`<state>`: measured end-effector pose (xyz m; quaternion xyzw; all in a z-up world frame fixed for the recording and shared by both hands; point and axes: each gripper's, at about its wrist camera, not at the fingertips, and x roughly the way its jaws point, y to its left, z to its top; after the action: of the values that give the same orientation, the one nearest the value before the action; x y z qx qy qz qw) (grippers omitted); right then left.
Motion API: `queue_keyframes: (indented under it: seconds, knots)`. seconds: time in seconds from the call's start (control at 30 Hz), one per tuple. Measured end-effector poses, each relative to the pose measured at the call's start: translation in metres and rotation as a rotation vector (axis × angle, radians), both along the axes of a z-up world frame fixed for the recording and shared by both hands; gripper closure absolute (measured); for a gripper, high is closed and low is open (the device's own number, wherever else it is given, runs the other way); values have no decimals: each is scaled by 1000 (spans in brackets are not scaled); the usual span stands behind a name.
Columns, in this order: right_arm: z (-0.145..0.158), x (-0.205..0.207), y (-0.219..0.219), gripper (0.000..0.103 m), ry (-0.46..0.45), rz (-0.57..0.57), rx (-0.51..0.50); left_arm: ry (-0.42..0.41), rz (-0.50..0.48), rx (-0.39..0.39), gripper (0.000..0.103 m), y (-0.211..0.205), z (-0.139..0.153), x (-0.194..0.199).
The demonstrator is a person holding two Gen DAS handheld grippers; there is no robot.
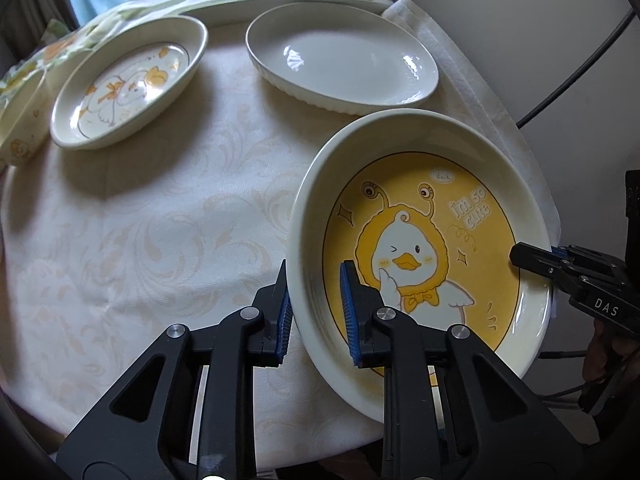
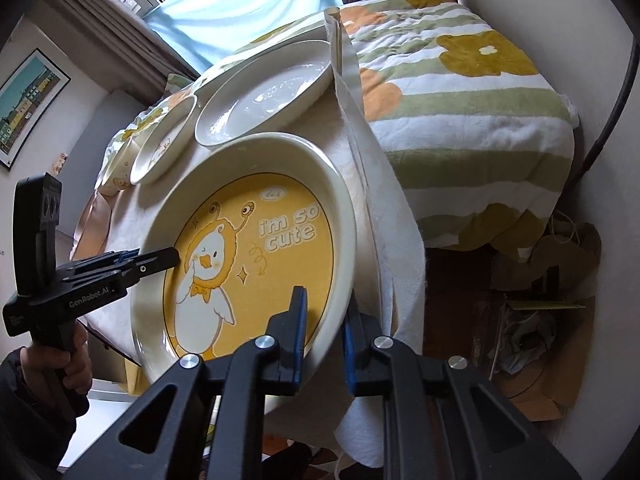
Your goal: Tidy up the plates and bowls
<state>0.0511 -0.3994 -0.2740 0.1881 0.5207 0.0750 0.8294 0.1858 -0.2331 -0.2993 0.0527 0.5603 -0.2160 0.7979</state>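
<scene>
We have the big duck dish [image 1: 420, 248] by two sides at once. Our left gripper [image 1: 316, 312] is pinched on its rim, one pad outside the wall and one pad inside. Our right gripper [image 2: 324, 344] is pinched on the rim across from it, the same way. Both sets of jaws are squeezed tight on the dish wall.

The duck dish sits at the near right corner of the tabletop [image 1: 160, 240], and part of it hangs out past the edge. The plain white dish [image 1: 344, 60] is just beside it toward the far right corner. The small painted dish [image 1: 128, 84] is near the far left edge, and a little bowl [image 1: 20, 136] peeks in at the left edge.

Here is what could go wrong, we think. The dish looks smooth and heavy, and the pads hold only a thin bit of rim. If one hand lifts faster than the other, the dish could tip and slide out. If it slips, it may fall off the edge to the floor and break. If we swing it low, it could bump the white dish. The tablecloth [image 2: 384, 208] might get dragged too.
</scene>
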Motion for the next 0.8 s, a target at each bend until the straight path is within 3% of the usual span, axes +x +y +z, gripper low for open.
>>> queue_keyframes:
  seconds: [0.2, 0.4, 0.63, 0.8]
  knots:
    - [15, -1, 8, 88, -32, 25, -30, -15, 20, -32, 85, 16, 17, -8]
    - [44, 4, 32, 88, -64, 82, -61, -63, 84, -91, 85, 54, 54, -17]
    - [76, 22, 96, 88, -112, 136, -47, -84, 155, -92, 85, 133, 78, -24]
    - [81, 40, 154, 88, -121, 187, -33, -91, 205, -77, 85, 205, 86, -27]
